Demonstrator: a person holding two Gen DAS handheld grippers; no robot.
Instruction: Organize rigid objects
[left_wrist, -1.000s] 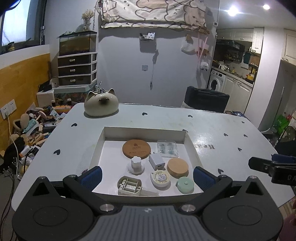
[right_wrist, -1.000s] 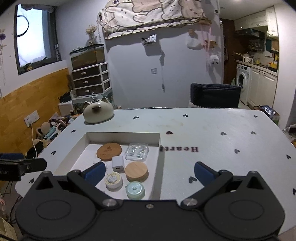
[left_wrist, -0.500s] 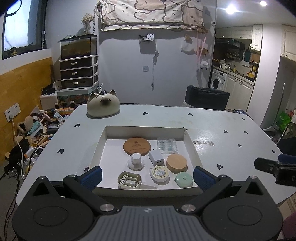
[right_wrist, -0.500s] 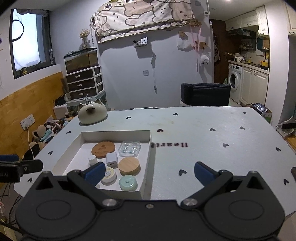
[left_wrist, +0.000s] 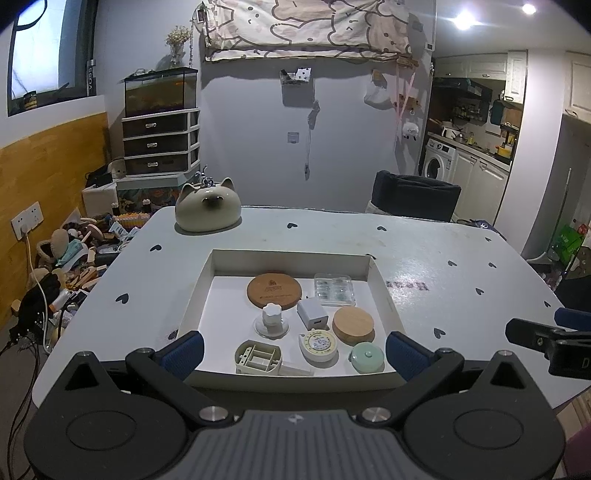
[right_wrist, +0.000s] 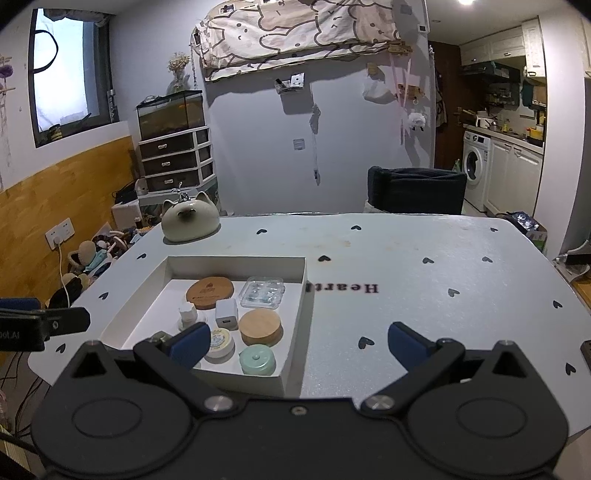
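A: Left gripper (left_wrist: 293, 350)?
B: Spread wide, empty, held just short of tray (left_wrist: 201, 295) on table (left_wrist: 443, 266).
A: Tray contents?
B: Left to right: knob (left_wrist: 272, 315), cork coaster (left_wrist: 274, 290), charger (left_wrist: 312, 314), tape measure (left_wrist: 320, 345), wooden lid (left_wrist: 352, 325), green tin (left_wrist: 366, 356).
A: Right gripper (right_wrist: 297, 345)?
B: Also wide, empty, over bare table right of tray.

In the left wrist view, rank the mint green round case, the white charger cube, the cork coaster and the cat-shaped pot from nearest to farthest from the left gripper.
1. mint green round case, tray's near right corner.
2. white charger cube, mid-tray.
3. cork coaster, tray's far half.
4. cat-shaped pot, on the table beyond the tray, far left.

The left gripper is open.
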